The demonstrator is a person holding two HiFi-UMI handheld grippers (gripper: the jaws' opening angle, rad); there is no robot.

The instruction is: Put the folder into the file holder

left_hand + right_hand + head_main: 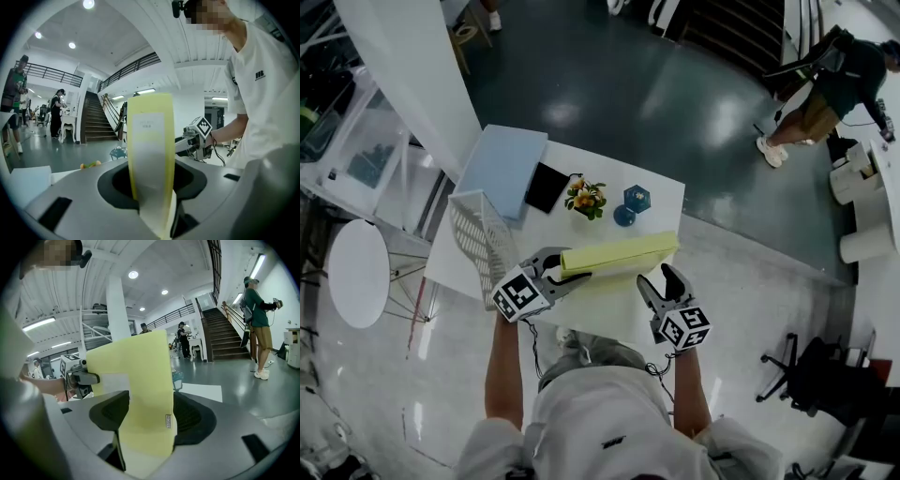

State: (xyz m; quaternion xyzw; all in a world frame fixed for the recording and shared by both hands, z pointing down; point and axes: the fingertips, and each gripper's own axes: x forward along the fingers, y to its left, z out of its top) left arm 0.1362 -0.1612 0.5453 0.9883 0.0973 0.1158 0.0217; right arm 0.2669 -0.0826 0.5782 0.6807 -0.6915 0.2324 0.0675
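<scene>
A yellow folder (619, 255) is held just above the white table (661, 192), lengthwise from left to right. My left gripper (572, 273) is shut on its left end; in the left gripper view the folder (150, 154) stands upright between the jaws of that gripper (152, 187). My right gripper (660, 281) grips the near right edge; the right gripper view has the folder (136, 380) filling the gap between its jaws (145, 423). The white mesh file holder (481, 239) stands at the table's left edge, just left of my left gripper.
A light blue folder (502, 169) and a black pad (546, 187) lie at the table's back left. A small flower pot (586, 199) and a blue ornament (633, 202) stand behind the folder. A round white stool (358, 272) stands left of the table. A person (825, 94) stands at the far right.
</scene>
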